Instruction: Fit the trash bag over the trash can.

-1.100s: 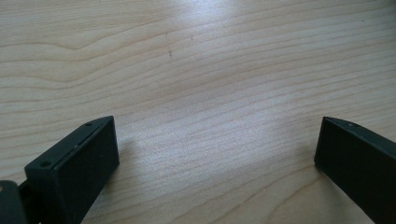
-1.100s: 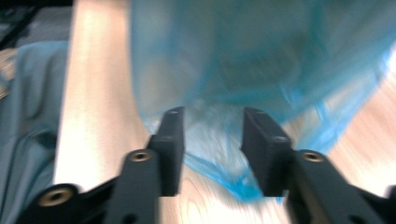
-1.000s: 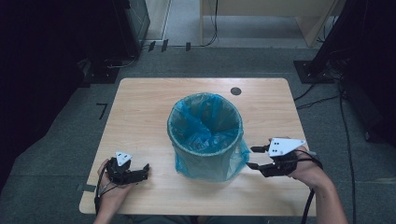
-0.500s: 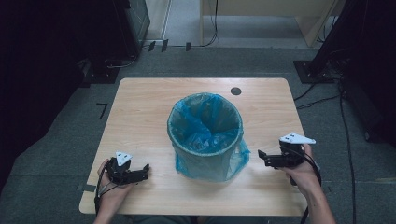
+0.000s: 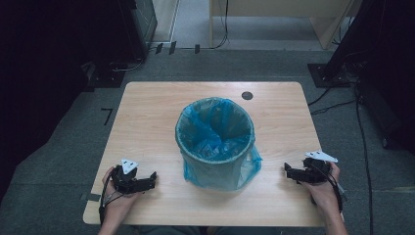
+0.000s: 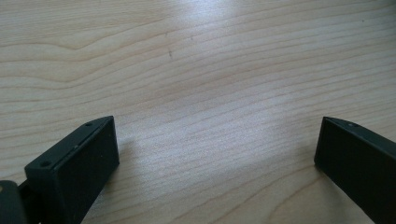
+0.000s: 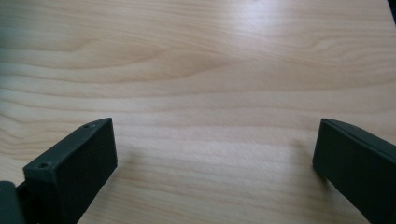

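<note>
Both grippers, left [image 5: 150, 179] and right [image 5: 288, 173], rest empty on the table [image 5: 147, 112], jaws wide apart. The blue liner [image 5: 215, 132] already sits in the bin [image 5: 218, 174]. Any further tuck should pinch the liner's rim only.

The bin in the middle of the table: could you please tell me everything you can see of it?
The bin is a round, open-topped container lined with a translucent blue plastic bag. The bag folds over the rim and hangs crinkled down the outside, bunching loosely near the base. It stands upright at the centre of the light wooden table. Inside, the liner looks rumpled; I can make out no contents. Nothing but the table touches it.
</note>
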`<act>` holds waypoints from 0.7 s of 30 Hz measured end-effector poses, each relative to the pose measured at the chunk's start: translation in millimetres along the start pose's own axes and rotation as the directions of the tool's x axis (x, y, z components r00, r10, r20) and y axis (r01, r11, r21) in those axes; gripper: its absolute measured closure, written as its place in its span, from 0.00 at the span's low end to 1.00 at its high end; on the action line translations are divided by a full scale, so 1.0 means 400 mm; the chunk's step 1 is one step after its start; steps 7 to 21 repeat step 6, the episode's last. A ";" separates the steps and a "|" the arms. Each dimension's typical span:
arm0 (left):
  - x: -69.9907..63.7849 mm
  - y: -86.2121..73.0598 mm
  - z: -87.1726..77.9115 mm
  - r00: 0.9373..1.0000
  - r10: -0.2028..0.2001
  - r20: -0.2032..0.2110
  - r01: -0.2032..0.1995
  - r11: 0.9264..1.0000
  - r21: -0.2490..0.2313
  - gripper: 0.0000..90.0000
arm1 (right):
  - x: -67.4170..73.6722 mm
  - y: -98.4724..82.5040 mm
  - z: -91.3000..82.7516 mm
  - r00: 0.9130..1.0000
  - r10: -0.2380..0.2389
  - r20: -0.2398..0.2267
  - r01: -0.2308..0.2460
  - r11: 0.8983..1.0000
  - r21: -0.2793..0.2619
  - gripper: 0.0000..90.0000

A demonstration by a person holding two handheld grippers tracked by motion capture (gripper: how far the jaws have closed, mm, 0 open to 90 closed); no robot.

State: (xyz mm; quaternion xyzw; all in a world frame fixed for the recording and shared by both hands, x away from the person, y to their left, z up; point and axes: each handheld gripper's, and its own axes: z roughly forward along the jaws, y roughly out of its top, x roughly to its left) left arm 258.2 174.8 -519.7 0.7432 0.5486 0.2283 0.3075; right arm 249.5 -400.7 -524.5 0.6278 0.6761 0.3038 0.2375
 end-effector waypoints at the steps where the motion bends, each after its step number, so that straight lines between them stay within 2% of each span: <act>1: 0.000 0.000 0.000 1.000 0.000 0.000 0.000 1.000 0.000 0.00 | -0.001 -0.003 -0.001 1.000 -0.003 0.010 0.003 1.000 -0.007 0.00; 6: 0.000 0.000 0.000 1.000 0.000 0.000 0.000 1.000 0.000 0.00 | 0.004 -0.008 -0.004 0.999 -0.018 0.027 0.018 1.000 0.001 0.00; 21: 0.000 0.000 0.000 1.000 0.000 0.000 0.000 1.000 0.000 0.00 | 0.004 -0.008 -0.004 0.999 -0.018 0.027 0.018 1.000 0.001 0.00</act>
